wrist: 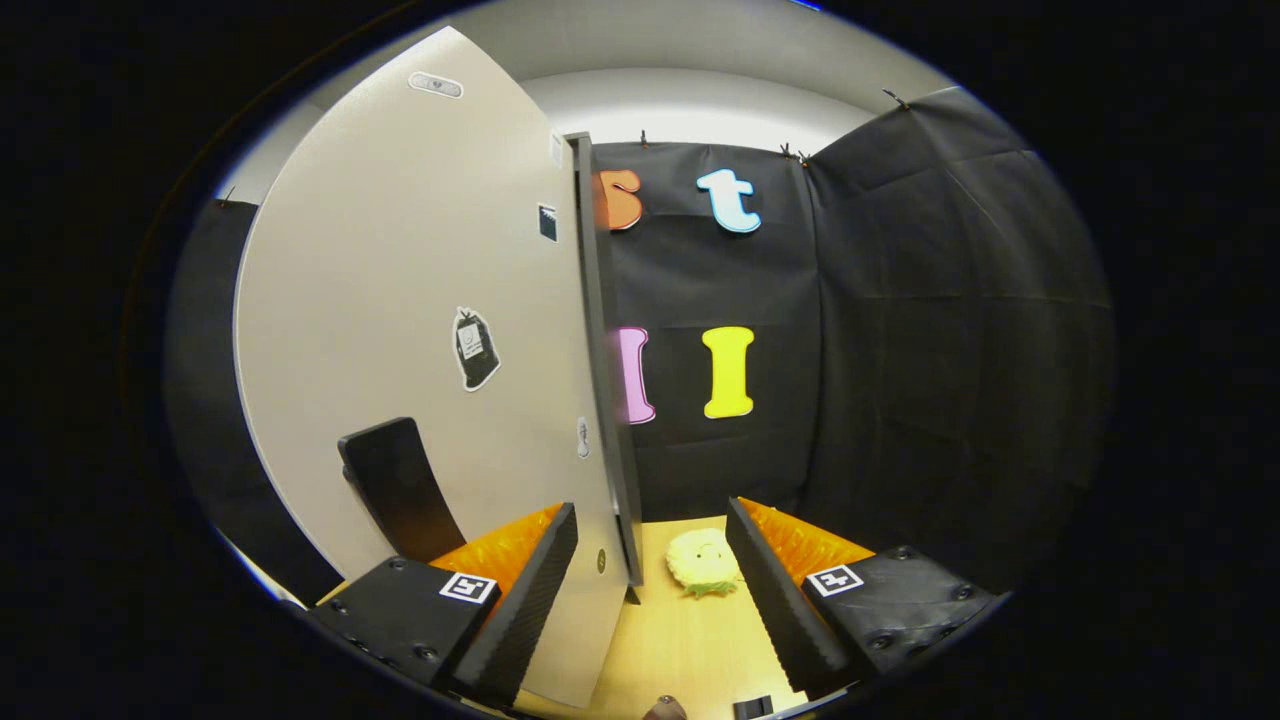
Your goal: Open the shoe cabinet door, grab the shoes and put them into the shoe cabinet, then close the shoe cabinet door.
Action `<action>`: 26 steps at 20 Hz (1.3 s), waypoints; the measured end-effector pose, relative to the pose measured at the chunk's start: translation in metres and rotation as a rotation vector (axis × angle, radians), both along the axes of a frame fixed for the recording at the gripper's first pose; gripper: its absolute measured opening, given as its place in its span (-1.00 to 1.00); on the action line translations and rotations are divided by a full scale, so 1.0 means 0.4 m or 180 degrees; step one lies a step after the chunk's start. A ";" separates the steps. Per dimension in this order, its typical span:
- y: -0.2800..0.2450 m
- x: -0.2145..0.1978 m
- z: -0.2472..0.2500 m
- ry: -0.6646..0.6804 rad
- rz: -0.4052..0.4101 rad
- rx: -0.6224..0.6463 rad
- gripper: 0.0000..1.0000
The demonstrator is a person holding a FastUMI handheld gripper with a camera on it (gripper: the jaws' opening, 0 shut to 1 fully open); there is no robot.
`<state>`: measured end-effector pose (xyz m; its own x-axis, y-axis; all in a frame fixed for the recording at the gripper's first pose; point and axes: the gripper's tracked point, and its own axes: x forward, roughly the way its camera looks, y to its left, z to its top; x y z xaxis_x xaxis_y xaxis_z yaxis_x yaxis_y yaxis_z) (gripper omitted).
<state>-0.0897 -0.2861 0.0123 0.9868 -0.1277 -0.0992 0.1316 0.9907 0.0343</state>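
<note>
The shoe cabinet door [420,300] is a tall pale panel standing left of centre, and I see its dark outer edge [605,350] end-on. A black curved handle [400,490] sits low on the door's face, just beyond my left finger [525,590]. My gripper [652,506] is open, and the door's lower edge stands between the fingers, close to the left one; I cannot tell whether it touches. A pale yellow fluffy shoe [703,560] lies on the wooden surface [680,640] just ahead, next to the right finger [775,590].
Black cloth walls close the booth behind and to the right. Small stickers dot the door's face, the largest a dark one [475,348] at mid height. A small dark object [752,708] and a brownish one [665,708] lie on the wood nearest me.
</note>
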 end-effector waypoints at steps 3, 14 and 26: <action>0.086 0.015 -0.006 -0.0026 -0.0042 -0.0006 0.94; 0.379 0.102 -0.053 -0.0098 0.0014 0.0014 0.96; 0.442 0.115 -0.055 -0.0092 0.0070 -0.0012 0.97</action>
<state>-0.0437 -0.1092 -0.0098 0.9919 -0.1062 -0.0702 0.1088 0.9935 0.0340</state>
